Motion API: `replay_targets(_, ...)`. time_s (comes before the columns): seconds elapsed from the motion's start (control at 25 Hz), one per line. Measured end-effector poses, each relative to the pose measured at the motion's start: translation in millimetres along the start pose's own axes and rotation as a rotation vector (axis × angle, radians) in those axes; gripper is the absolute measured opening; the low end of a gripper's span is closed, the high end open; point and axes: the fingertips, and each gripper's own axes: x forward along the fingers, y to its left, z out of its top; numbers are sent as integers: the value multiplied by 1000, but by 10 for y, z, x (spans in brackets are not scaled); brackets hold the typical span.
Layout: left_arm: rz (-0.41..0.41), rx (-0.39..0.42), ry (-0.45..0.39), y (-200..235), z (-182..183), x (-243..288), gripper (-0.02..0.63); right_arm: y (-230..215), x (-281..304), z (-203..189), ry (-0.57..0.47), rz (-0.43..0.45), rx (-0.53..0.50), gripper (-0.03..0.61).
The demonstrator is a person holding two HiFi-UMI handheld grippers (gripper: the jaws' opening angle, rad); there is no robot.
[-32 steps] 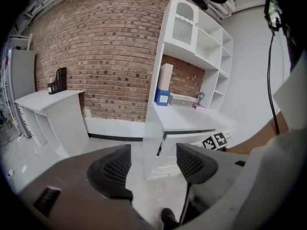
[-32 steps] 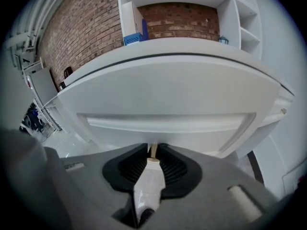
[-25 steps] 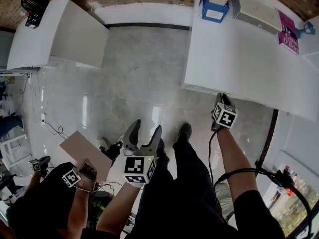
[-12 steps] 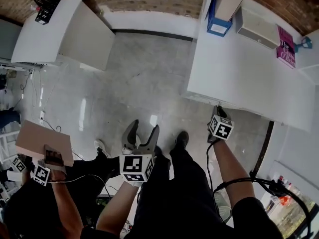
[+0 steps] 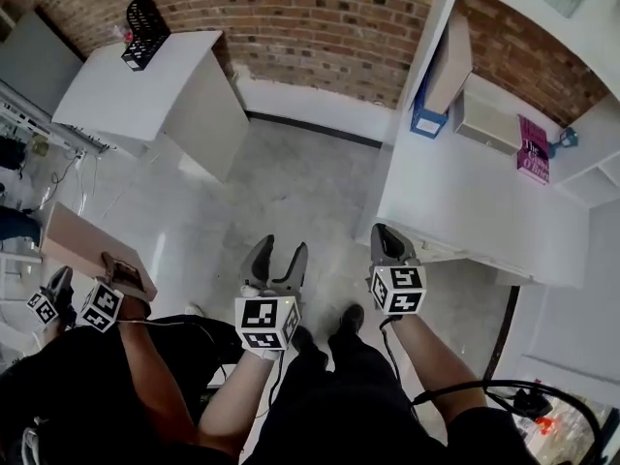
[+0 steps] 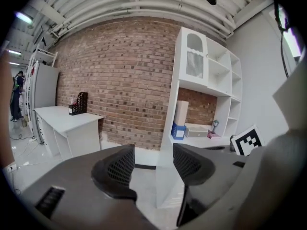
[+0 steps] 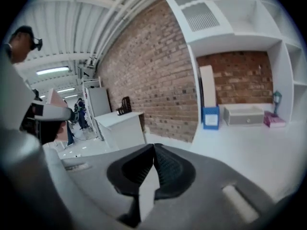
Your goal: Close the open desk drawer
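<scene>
The right gripper has its jaws fully together with nothing held. It hangs just before the front edge of the white desk surface, on the person's right. The left gripper has its jaws wide apart and closing, with nothing between them. It is over the grey floor, well apart from the desk.

Desk drawer: no front stands proud of the desk edge in any view. Whether it is shut or merely hidden under the top cannot be told.

Judgement: check for flushness first. If a gap remains, lower the right gripper with its jaws together, press squarely on the middle of the drawer front, and push straight in until it seats. Keep the left gripper clear.
</scene>
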Motion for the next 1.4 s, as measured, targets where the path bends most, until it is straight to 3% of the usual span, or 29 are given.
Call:
replay_targets(0.2, -27, 25, -137, -113, 588, -302, 159, 524, -447, 1027, -208, 43, -138, 5)
replay_targets(0.48, -41, 84, -307, -368, 1345, -710, 33, 898, -1163, 1899, -421, 84, -227, 5)
replay_targets(0.68, -50, 128, -418, -555, 1811, -979, 25, 1009, -1640, 2410, -559, 93, -258, 5)
replay_targets(0.96, -50, 172, -537, -784, 2240, -1315, 25, 1161, -2161, 2779, -675, 132, -288, 5)
replay_targets(1.4, -47, 182, -546, -977, 2255, -1242, 25, 866, -2324, 2802, -690, 117, -302, 5)
